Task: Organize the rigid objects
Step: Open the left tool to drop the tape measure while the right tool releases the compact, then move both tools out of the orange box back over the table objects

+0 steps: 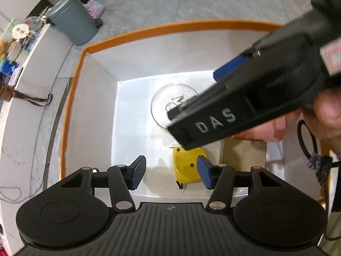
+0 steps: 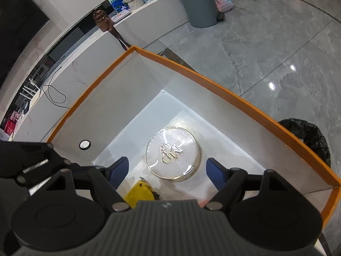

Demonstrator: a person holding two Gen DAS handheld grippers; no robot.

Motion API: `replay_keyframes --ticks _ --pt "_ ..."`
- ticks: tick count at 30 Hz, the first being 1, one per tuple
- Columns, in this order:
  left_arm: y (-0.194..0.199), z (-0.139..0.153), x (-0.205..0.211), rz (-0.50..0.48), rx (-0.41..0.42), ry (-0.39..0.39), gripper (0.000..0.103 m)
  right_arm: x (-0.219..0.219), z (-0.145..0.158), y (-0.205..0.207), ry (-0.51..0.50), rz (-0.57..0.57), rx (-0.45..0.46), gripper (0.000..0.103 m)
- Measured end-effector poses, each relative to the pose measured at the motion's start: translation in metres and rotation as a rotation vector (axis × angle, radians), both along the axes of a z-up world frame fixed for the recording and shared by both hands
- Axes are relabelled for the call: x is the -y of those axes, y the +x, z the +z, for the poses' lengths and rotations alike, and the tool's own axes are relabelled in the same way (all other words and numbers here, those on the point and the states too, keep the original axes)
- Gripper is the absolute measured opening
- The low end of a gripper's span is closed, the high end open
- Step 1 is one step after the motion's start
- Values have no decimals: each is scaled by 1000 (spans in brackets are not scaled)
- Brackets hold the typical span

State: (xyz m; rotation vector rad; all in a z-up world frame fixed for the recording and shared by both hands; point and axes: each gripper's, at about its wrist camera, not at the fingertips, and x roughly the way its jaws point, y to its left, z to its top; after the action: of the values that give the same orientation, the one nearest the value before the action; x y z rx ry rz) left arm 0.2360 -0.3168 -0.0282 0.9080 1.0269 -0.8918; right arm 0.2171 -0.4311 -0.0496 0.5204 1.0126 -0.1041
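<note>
Hovering over orange-rimmed box (image 2: 213, 89), both grippers (image 1: 171, 172) (image 2: 168, 170) agape, "DAS" on right, round case (image 2: 173, 153) maybe "MG"

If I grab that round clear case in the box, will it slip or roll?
The round clear case looks glossy and hard, so the pads may slip. It lies flat on the box floor, so it should slide, not roll. Both grippers are open.
</note>
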Motion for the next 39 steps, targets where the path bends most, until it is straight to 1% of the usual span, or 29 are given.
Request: replay_keyframes --ticks 3,6,9,16,20,26,30,34,37,39 --pt "1 15 -7 38 2 -43 65 -6 5 -2 -31 7 10 79" --pt "0 25 -22 71 14 -74 65 -12 12 -3 -39 11 29 79" --pt "-2 38 -44 127 26 -116 65 -21 20 -6 -47 32 57 79" --pt "-18 56 -100 271 61 -200 65 -50 39 -14 -93 90 116 79" --pt "-27 64 -130 349 70 -223 65 -67 50 -21 -106 121 150 79" --pt "-48 68 -170 463 94 -250 65 -97 65 -34 -138 183 195 79" --pt "-66 66 -198 537 76 -312 65 -117 71 -44 -173 241 227 79" --pt "-85 56 -225 607 84 -344 66 -133 73 -53 -194 296 245 79" --pt "-98 46 -244 675 59 -408 67 -140 71 -57 -206 332 251 79" --pt "-106 39 -256 718 64 -431 67 -143 72 -61 -208 352 261 79"
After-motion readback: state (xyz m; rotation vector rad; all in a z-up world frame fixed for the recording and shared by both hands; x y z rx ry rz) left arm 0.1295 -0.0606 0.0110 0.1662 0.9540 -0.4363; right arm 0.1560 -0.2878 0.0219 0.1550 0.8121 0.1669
